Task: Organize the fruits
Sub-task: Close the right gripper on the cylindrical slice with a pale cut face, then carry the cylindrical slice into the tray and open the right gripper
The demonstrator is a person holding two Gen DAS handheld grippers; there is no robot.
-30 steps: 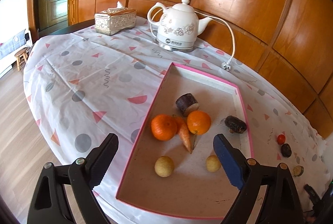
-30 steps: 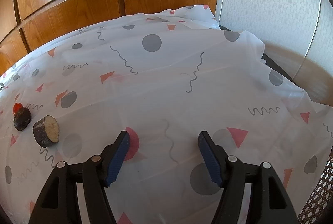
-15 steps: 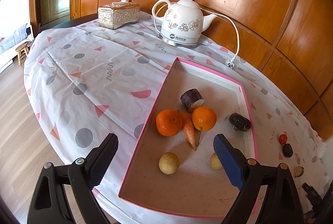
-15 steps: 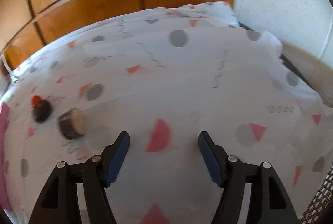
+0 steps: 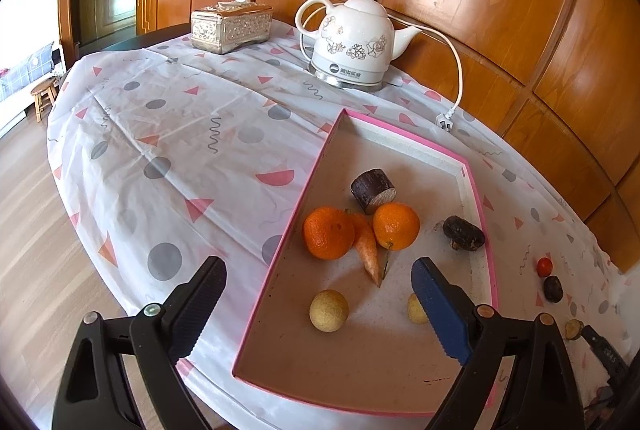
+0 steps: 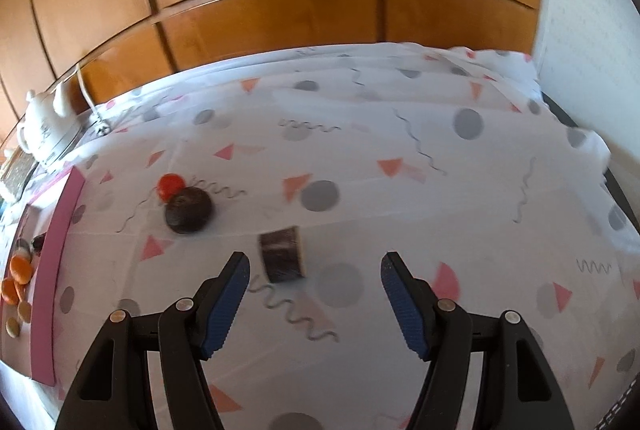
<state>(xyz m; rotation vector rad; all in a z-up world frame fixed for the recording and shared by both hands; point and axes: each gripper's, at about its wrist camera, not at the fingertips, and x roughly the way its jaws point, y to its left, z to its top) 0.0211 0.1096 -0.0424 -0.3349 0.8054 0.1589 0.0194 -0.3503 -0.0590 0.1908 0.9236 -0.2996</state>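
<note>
A: What does the left gripper (image 5: 316, 290) look like?

B: Its jaws stand wide apart and nothing is between them. It hangs over the near end of the pink tray (image 5: 404, 129).

A: What is in the tray?

B: Just ahead of the gripper lie two small yellow fruits (image 5: 328, 310). One sits partly behind the blue pad (image 5: 438, 312). Past them are two oranges (image 5: 329, 232) with a carrot (image 5: 367, 245) between them, touching both. Farther on is a dark cut stem piece (image 5: 373, 184). A dark lumpy fruit (image 5: 464, 233) lies off to the right, near the tray wall.

A: And the right gripper (image 6: 315, 284)?

B: Its jaws are apart too, and they hold nothing. A short dark stump (image 6: 281, 258) lies on the dotted tablecloth (image 6: 400, 198) just ahead of it, closer to the left finger, not touching either one.

A: Anything else near it?

B: Farther ahead and to the left sits a round dark fruit (image 6: 188, 210), with a small red fruit (image 6: 171, 184) touching it behind. The picture is a bit blurry. The white kettle (image 6: 42, 126) stands far off to the left.
</note>
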